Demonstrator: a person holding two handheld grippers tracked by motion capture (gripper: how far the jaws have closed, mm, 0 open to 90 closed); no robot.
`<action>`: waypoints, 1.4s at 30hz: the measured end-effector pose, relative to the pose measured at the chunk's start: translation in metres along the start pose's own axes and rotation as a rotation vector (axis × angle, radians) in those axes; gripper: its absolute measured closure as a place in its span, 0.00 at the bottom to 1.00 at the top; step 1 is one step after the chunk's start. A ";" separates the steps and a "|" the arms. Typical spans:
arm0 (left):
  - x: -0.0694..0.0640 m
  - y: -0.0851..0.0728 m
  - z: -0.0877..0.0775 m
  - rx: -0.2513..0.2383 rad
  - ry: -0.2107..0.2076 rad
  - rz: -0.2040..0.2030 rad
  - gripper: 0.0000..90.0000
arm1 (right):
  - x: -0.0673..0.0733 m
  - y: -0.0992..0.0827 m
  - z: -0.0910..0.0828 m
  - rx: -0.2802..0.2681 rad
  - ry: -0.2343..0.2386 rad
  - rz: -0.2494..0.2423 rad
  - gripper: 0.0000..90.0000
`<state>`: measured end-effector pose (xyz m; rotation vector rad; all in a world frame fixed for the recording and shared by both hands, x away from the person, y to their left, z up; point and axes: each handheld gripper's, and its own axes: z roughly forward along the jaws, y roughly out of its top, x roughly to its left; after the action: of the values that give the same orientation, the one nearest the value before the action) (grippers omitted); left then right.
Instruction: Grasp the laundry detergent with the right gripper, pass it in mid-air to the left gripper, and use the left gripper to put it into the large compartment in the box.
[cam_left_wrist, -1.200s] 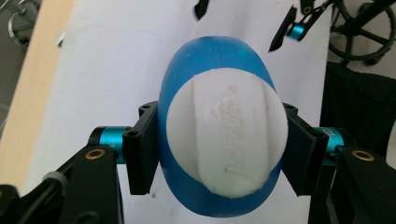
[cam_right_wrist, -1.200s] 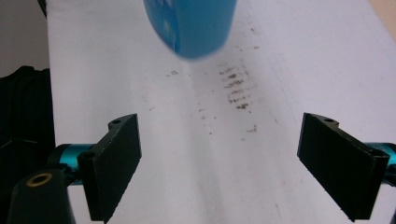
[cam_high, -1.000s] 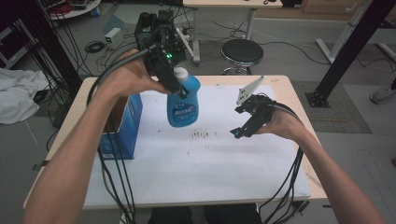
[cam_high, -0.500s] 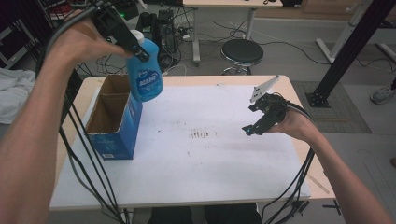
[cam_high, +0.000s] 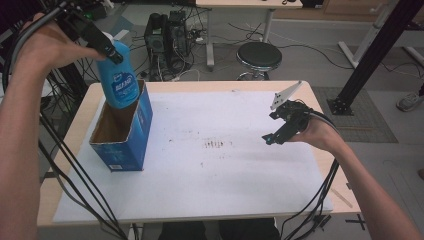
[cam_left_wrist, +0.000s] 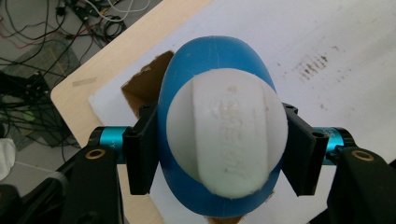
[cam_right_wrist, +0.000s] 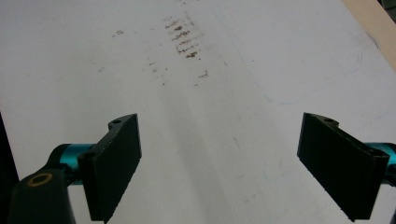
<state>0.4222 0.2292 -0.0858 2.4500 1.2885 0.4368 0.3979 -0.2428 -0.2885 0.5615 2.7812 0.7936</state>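
Fingers of the left gripper are clenched on the neck of a blue dish-soap bottle, one black pad on each side just below its white cap, as the left gripper view shows from directly above. Seen from the high view, the bottle hangs upright with its base at, or just inside, the open top of a blue cardboard box that stands on end near the left edge of the white table sheet; whether the base has passed below the rim cannot be told for certain, since the bottle's lower edge overlaps the box's far wall. The left gripper view confirms the alignment (brown box interior is visible on the near-left side of the bottle and again beneath it). The right gripper is released and holds nothing: its jaws stand wide apart in the right gripper view, over bare sheet with a patch of brown smudges, well apart from the box. Judged from this arrangement, the work in hand is packing the bottle into the box, and it is past its midpoint: pick-up, lift and positioning over the opening are done. What is left is to lower the bottle fully into the box, let go of the neck, and draw the gripper clear without tipping the box.
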 end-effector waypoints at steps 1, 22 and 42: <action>0.001 -0.003 0.001 0.010 0.002 -0.009 0.43 | 0.001 0.000 0.000 0.005 0.003 0.008 0.14; 0.012 -0.050 0.056 0.072 -0.057 0.011 0.43 | 0.007 -0.003 0.009 0.052 0.031 0.010 0.14; 0.013 -0.089 0.122 0.146 -0.134 0.123 0.42 | 0.009 -0.006 0.021 0.061 0.025 -0.021 0.14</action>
<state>0.4153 0.2688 -0.2318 2.6398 1.1569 0.2108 0.3934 -0.2339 -0.3100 0.5352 2.8379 0.7190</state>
